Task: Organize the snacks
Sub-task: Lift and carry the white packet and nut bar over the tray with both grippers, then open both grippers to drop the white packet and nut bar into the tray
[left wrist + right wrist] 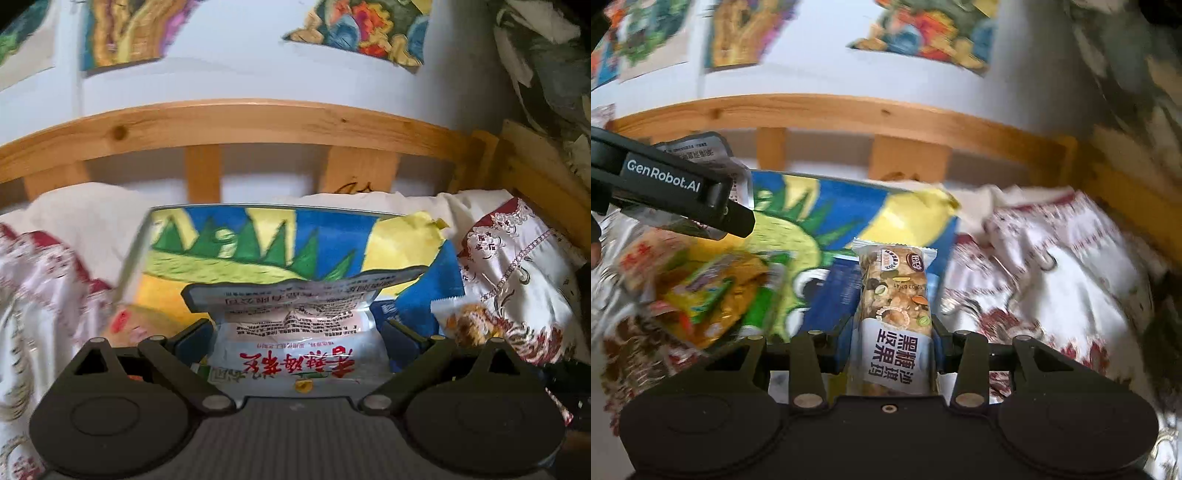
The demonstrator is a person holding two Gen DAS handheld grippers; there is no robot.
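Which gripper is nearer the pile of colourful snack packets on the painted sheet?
Left. The left gripper, holding a silver packet, hangs just above the pile; the right gripper sits off to the pile's side.

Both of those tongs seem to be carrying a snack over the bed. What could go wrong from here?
The left tongs pinch only the lower part of a floppy silver packet; it could slip or crumple if squeezed harder. The right tongs grip a nut bar by one end, so a swing might tip it out. In the right wrist view the left tongs sit close above a heap of snacks, which a careless move could scatter across the drawing.
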